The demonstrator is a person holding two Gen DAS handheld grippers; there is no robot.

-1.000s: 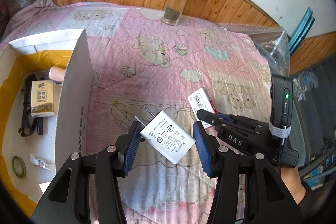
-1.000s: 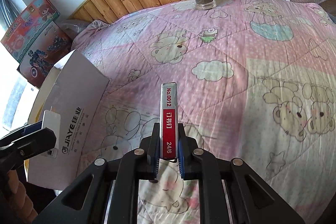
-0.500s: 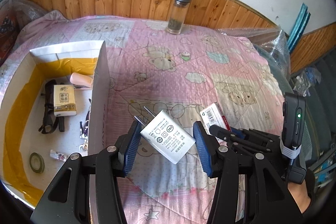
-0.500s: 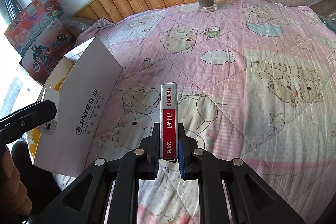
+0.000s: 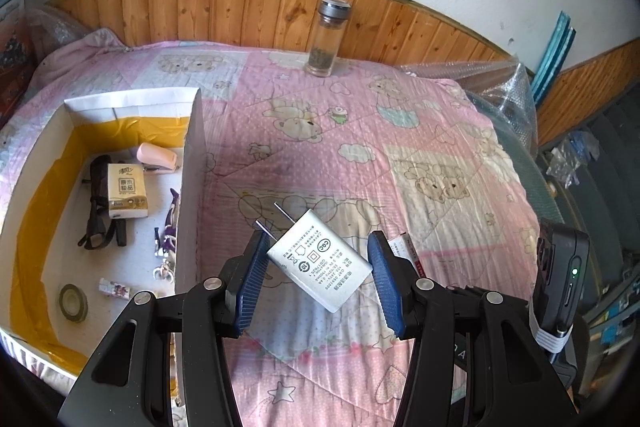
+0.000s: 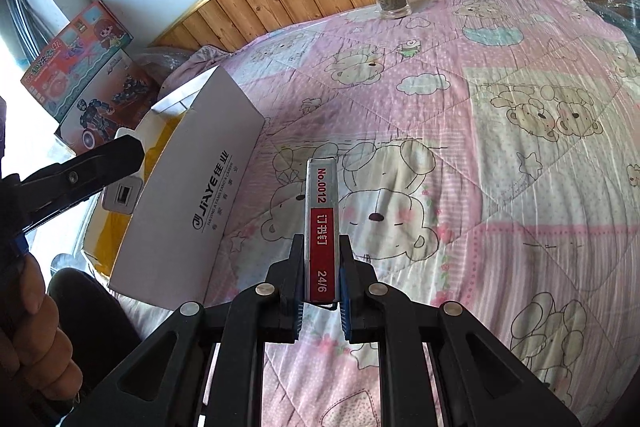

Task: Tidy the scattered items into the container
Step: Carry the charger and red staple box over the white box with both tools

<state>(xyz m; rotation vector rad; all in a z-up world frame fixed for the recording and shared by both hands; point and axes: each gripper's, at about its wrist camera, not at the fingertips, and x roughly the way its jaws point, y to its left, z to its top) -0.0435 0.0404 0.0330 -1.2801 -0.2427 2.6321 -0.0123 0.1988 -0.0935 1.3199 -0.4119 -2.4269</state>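
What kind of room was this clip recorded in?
Most likely a bedroom at home: the work surface is a bed under a pink teddy-bear quilt, with wood panelling on the wall behind, and boxed toys stacked beside it.

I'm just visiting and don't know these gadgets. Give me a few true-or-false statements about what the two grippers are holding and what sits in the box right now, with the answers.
1. The left gripper holds a white charger plug. True.
2. The right gripper is empty. False: it is clamped on a red-and-silver staple box.
3. A pink stapler lies inside the white box. True.
4. The glass bottle lies on its side in the white box. False: it stands upright on the quilt near the wooden panelling.
5. A tissue pack is in the white box. True.
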